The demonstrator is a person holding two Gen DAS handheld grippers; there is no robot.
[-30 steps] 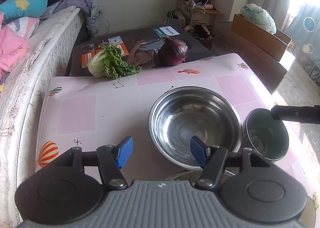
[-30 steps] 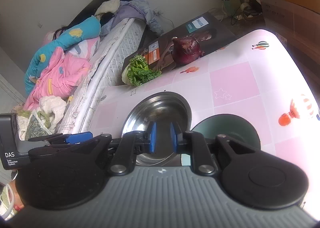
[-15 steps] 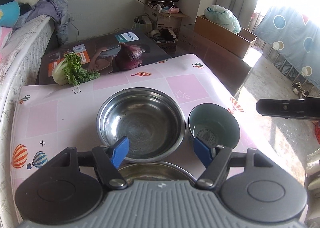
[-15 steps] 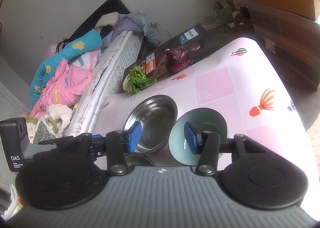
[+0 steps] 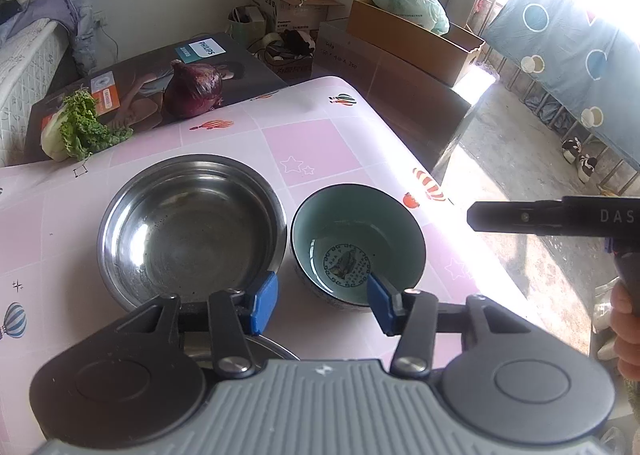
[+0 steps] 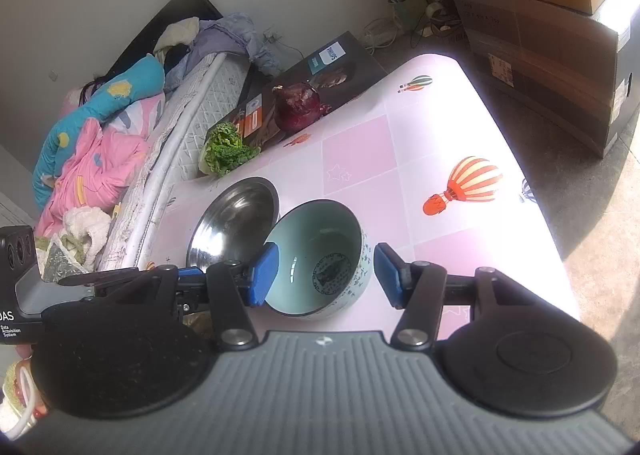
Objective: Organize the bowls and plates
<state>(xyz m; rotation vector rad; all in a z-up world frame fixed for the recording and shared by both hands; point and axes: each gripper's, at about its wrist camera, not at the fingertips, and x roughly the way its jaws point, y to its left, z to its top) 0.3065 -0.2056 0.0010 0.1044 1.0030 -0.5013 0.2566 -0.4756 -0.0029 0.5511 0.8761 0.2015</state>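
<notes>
A teal ceramic bowl (image 5: 356,243) with a printed centre stands on the pink table (image 5: 304,143), touching a larger steel bowl (image 5: 192,227) to its left. My left gripper (image 5: 322,305) hovers at their near rims, jaws closing, with one pad over each bowl's near edge and nothing pressed. A second steel dish (image 5: 268,347) shows partly under its fingers. In the right wrist view the ceramic bowl (image 6: 320,259) sits between the pads of my right gripper (image 6: 326,275), whose jaws are opening. Its left pad overlaps the rim and its right pad stands clear of the wall.
A red onion (image 5: 192,89) and a leafy green vegetable (image 5: 76,127) lie at the table's far edge against a dark printed box (image 5: 132,67). A bed (image 6: 120,127) runs along the left. Cardboard boxes (image 5: 412,35) stand beyond the table's right edge (image 5: 452,199).
Both views have slid towards the ceramic bowl, which now sits central. The right gripper went from shut to open around it. The left gripper's jaws have narrowed.
</notes>
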